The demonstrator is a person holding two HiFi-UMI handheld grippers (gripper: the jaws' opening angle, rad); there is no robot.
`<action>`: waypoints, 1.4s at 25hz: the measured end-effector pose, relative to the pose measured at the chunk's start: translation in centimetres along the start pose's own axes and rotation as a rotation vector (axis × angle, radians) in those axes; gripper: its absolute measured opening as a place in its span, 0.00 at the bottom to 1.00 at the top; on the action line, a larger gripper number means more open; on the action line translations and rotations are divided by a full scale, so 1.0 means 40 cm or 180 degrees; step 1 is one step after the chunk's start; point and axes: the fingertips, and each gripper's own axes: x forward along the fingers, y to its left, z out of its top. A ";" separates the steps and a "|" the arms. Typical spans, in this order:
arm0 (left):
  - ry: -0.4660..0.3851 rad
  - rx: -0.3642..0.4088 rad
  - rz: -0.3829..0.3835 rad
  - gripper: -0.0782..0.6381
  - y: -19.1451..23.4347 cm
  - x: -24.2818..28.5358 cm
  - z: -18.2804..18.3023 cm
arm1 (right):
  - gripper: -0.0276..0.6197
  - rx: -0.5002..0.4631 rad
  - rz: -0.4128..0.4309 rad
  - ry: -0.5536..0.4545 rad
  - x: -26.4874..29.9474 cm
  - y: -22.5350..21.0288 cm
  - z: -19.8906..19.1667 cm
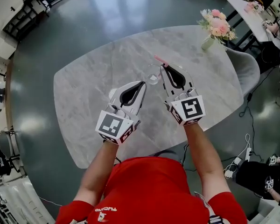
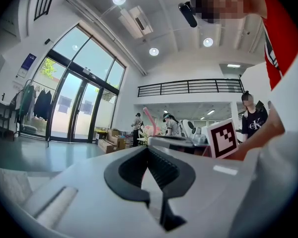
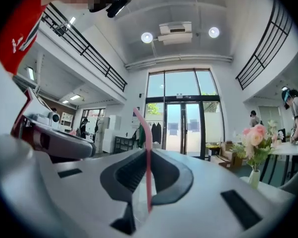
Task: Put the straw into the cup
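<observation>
The clear cup (image 1: 153,76) stands on the desk (image 1: 84,92), with my left hand-held gripper (image 1: 143,83) clenched on nothing just beside it. A nudge from it could tip the cup. My right hand-held gripper (image 1: 164,67) grasps the pink straw (image 3: 148,152) at the cup's far side. If the straw slips or tilts, it could miss the mouth.

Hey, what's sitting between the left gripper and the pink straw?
The clear cup. In the head view it stands between the left gripper and the straw, which the right gripper holds.
</observation>
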 end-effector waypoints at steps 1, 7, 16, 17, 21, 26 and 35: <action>0.0015 -0.0008 -0.0006 0.12 0.003 0.004 -0.006 | 0.07 -0.0003 -0.0024 0.0057 0.008 -0.007 -0.023; 0.0097 -0.0057 0.0010 0.12 0.020 0.016 -0.035 | 0.07 0.0125 -0.0127 0.0277 0.024 -0.040 -0.121; 0.0220 -0.0101 0.0034 0.12 0.034 0.033 -0.085 | 0.07 0.0152 0.0046 0.0534 0.050 -0.019 -0.212; 0.0235 -0.0109 0.0034 0.12 0.035 0.034 -0.089 | 0.07 0.0140 0.0074 0.0573 0.054 -0.014 -0.221; 0.0262 -0.0129 0.0028 0.12 0.039 0.038 -0.099 | 0.07 0.0097 0.0159 0.0668 0.067 0.000 -0.243; 0.0288 -0.0171 0.0017 0.12 0.042 0.043 -0.115 | 0.07 0.0111 0.0248 0.0788 0.078 0.011 -0.268; 0.0310 -0.0204 0.0032 0.12 0.053 0.037 -0.132 | 0.16 0.0153 0.0318 0.0946 0.081 0.022 -0.297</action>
